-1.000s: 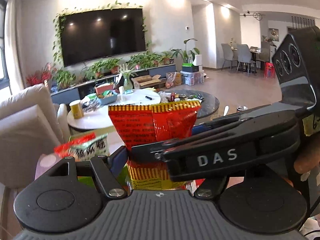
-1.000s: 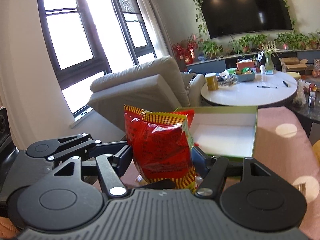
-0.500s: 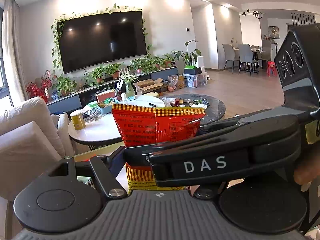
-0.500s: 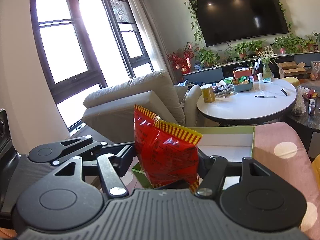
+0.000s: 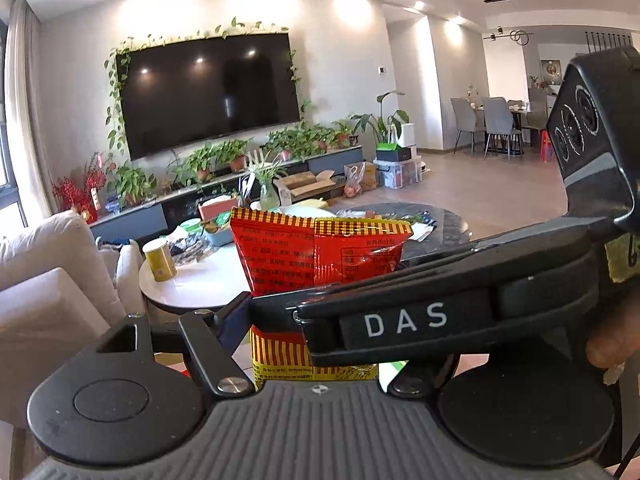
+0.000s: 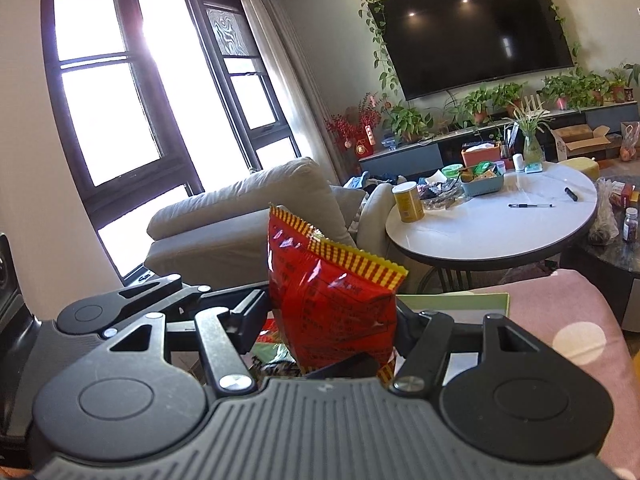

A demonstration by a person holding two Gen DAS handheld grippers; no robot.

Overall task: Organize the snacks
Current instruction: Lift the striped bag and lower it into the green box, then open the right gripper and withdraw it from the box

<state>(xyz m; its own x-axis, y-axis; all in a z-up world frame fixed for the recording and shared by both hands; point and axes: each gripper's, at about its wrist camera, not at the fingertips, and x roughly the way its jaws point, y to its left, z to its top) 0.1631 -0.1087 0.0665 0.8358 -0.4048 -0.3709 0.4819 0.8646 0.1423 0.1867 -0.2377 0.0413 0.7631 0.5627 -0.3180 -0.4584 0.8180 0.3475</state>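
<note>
tv [image 5: 208,92] on wall | yellow can [image 6: 408,202] on round white table [image 6: 500,232] | beige sofa [image 6: 248,216]

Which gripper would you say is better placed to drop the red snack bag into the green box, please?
Probably the right gripper: both grip the snack bag, but the green box lies just beyond its jaws; the left view shows no box.

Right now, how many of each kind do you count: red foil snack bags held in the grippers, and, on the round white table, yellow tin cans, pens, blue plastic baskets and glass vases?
Red foil snack bag: 1
Yellow tin can: 1
Pens: 2
Blue plastic basket: 1
Glass vase: 1
Total: 6
</note>
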